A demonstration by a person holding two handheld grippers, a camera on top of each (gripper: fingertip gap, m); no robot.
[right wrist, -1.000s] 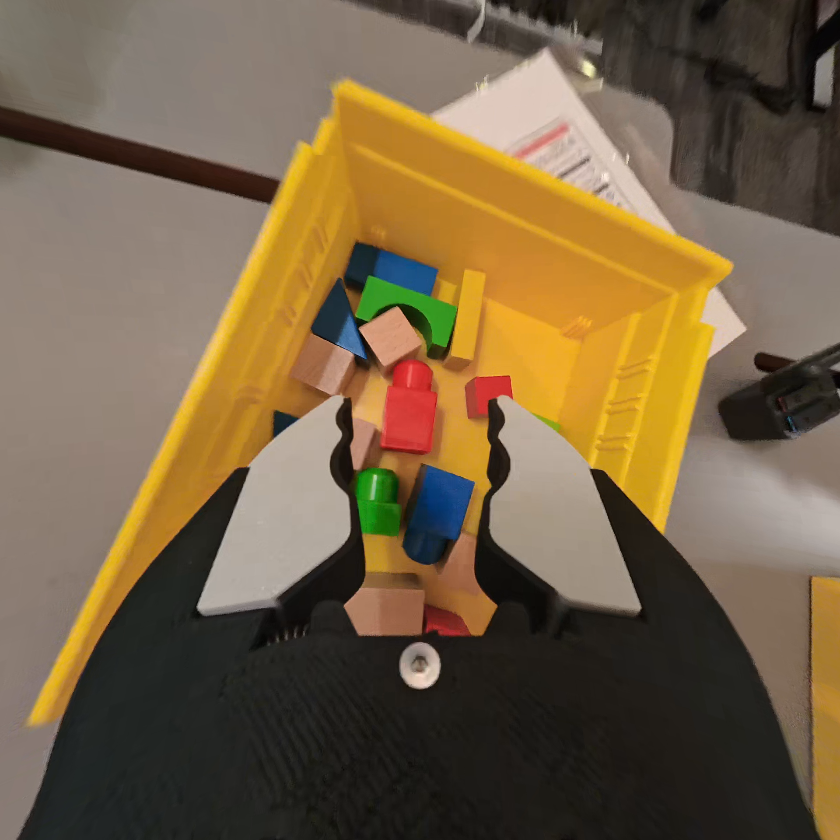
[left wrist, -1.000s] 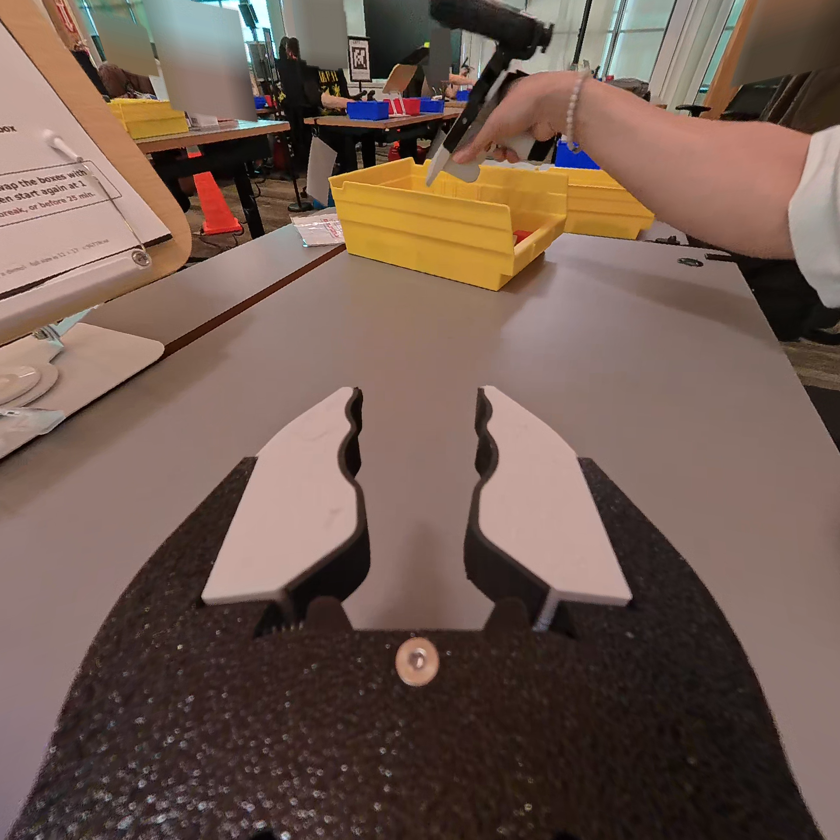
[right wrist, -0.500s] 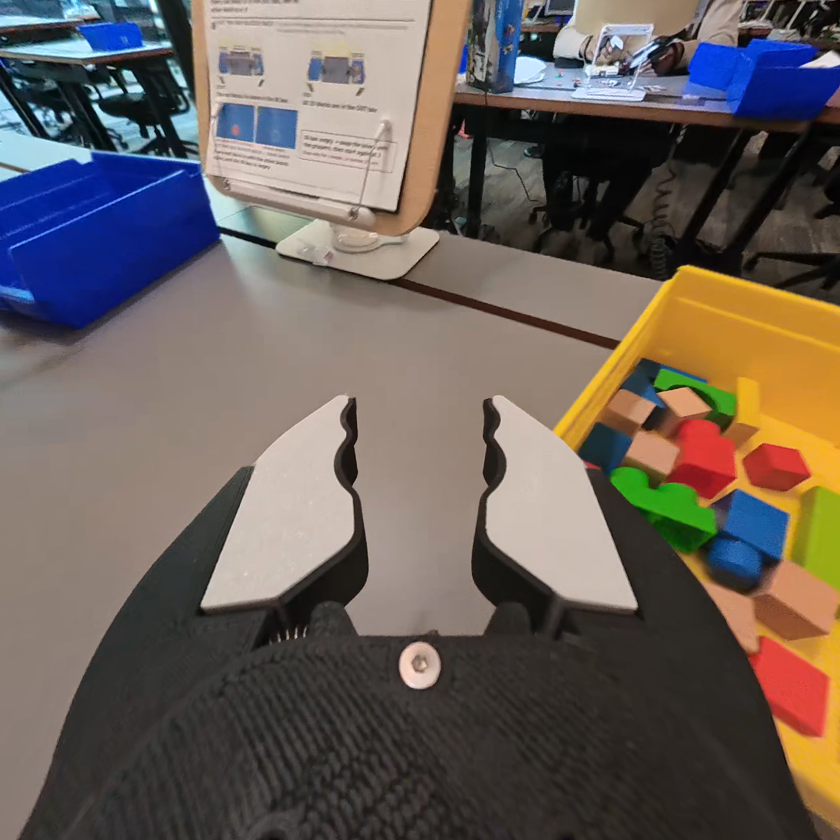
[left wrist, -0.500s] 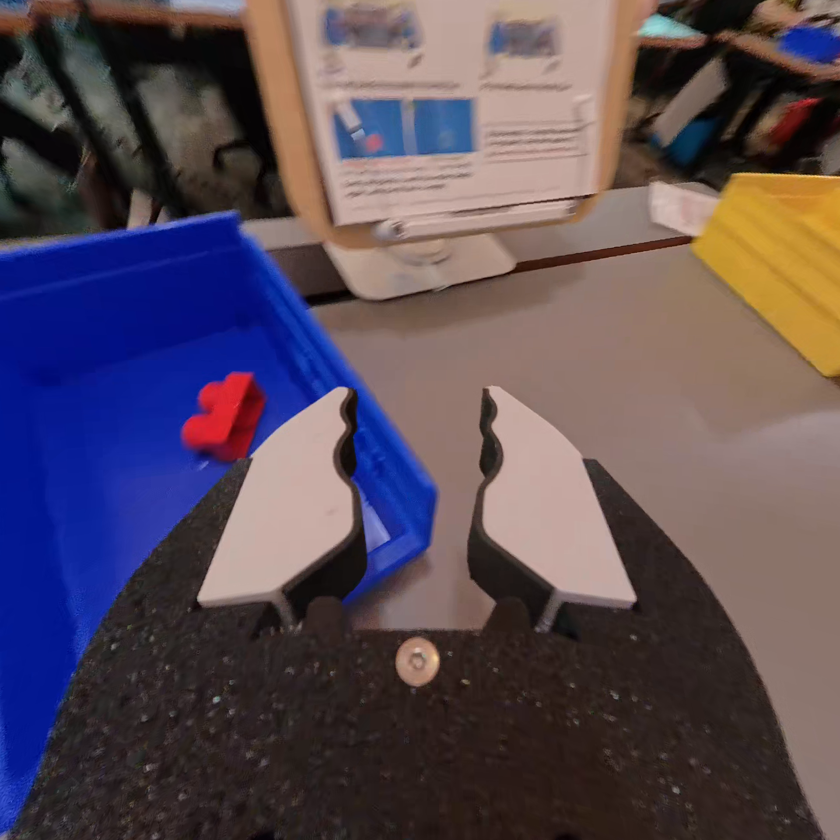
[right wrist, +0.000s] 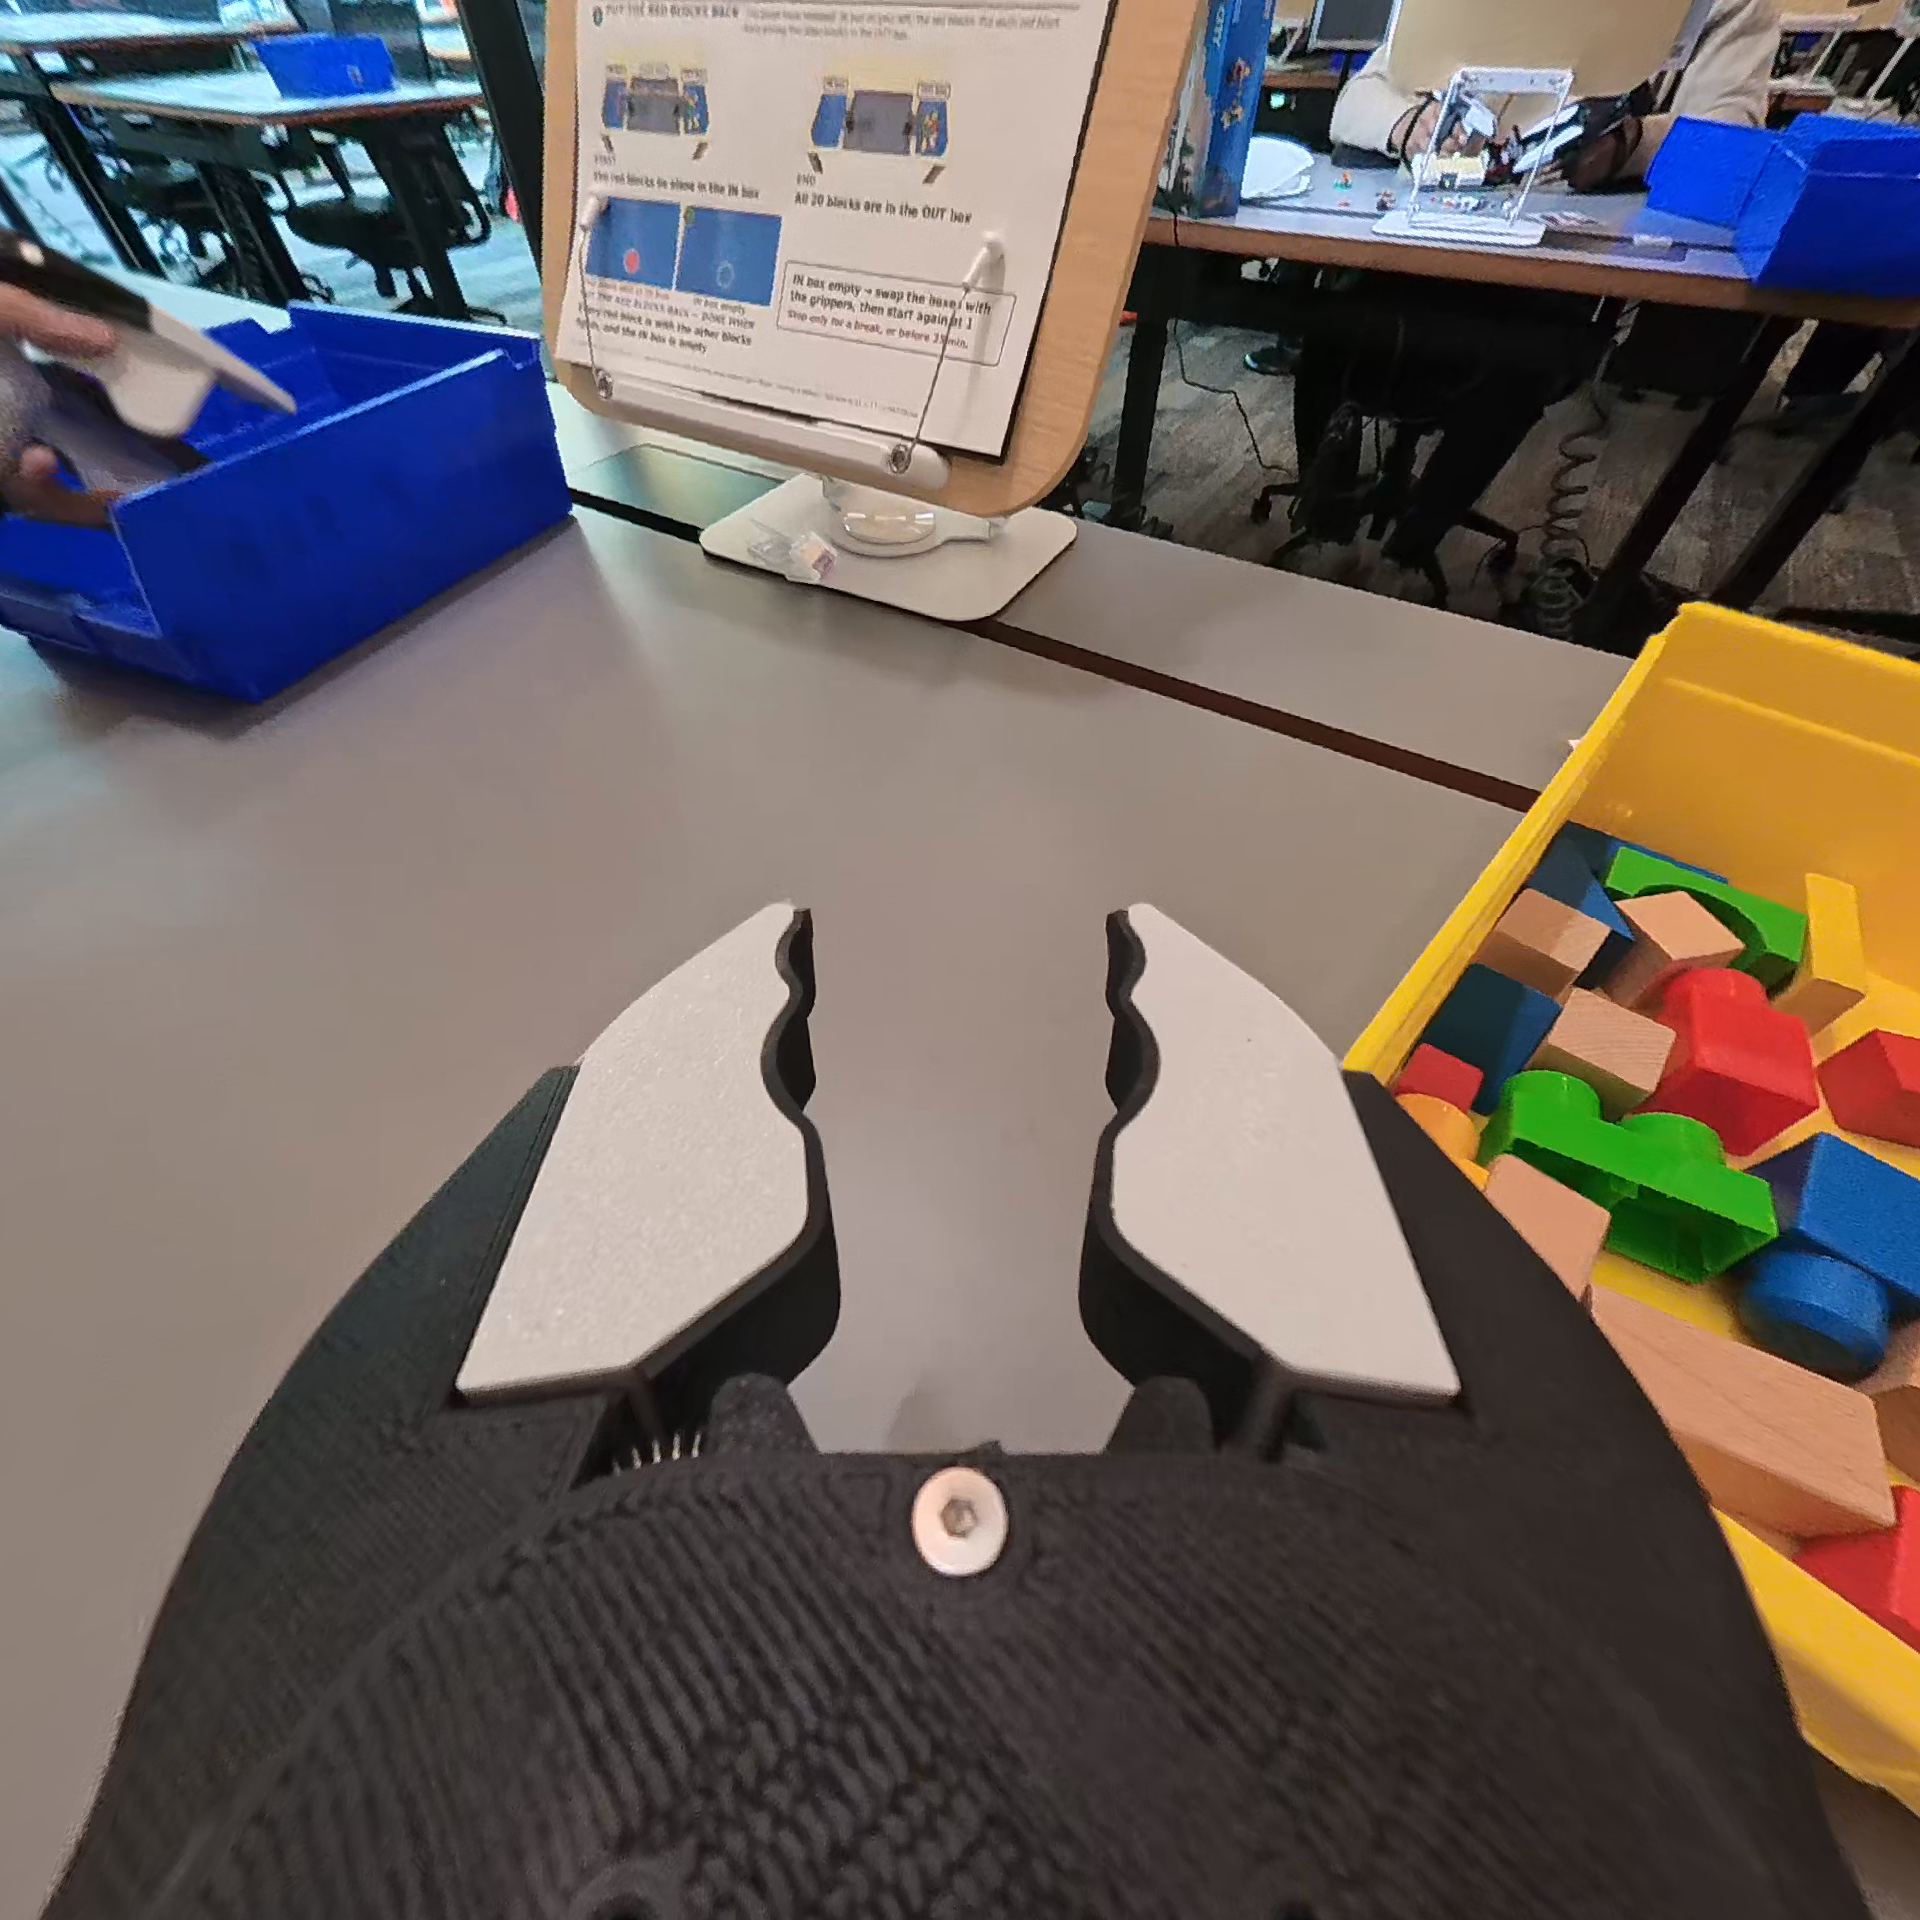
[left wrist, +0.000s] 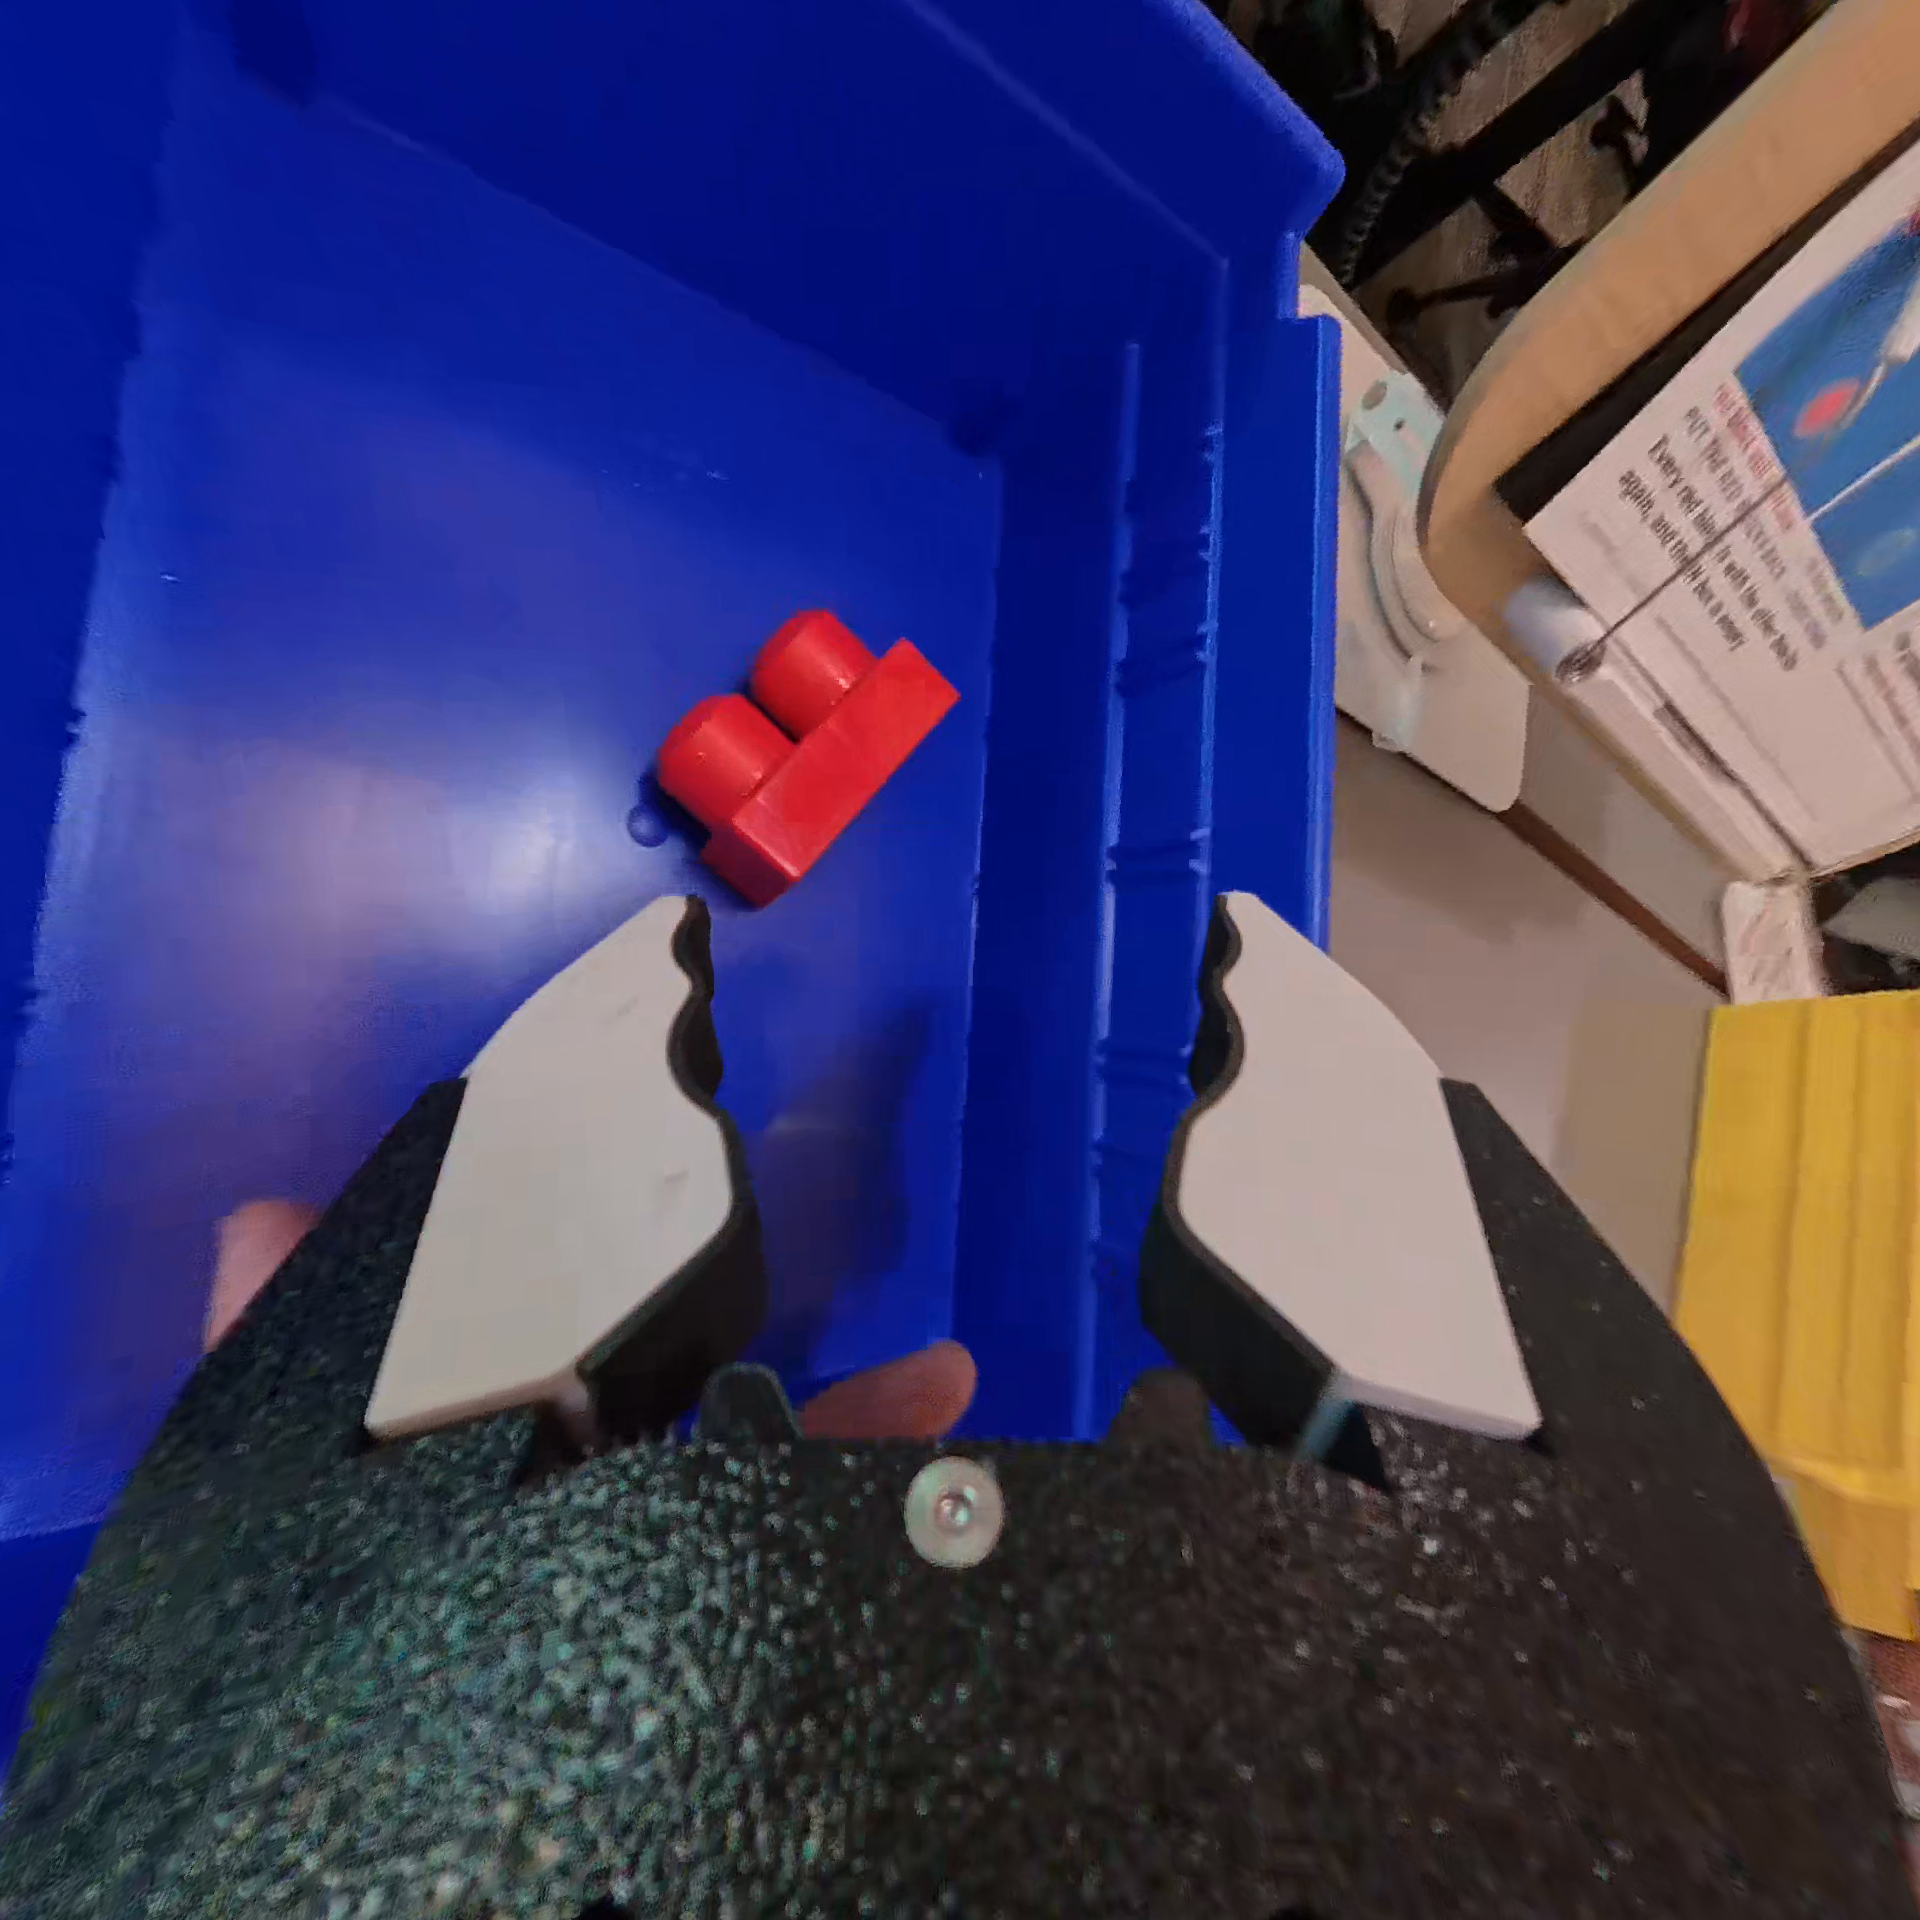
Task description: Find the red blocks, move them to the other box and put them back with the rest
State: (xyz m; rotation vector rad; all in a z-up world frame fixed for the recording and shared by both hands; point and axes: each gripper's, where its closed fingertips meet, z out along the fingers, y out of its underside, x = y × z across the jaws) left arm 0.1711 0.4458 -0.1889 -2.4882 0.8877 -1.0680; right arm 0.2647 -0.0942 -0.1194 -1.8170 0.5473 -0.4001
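Hovering over the blue box (left wrist: 1049,208), your left gripper (left wrist: 961,914) has its jaws spread wide with nothing between them. Just past your left fingertip, a red block (left wrist: 821,758) with two round studs lies alone on the box floor, near the right-hand wall. Over on your right, the right gripper (right wrist: 961,925) hangs above the bare grey table (right wrist: 520,883), jaws parted and gripping nothing. Beside it sits the yellow box (right wrist: 1756,727), heaped with wooden, blue, green and red blocks (right wrist: 1730,1049). Beyond, an instruction board (right wrist: 831,239) stands on its white stand, the blue box off to its left.
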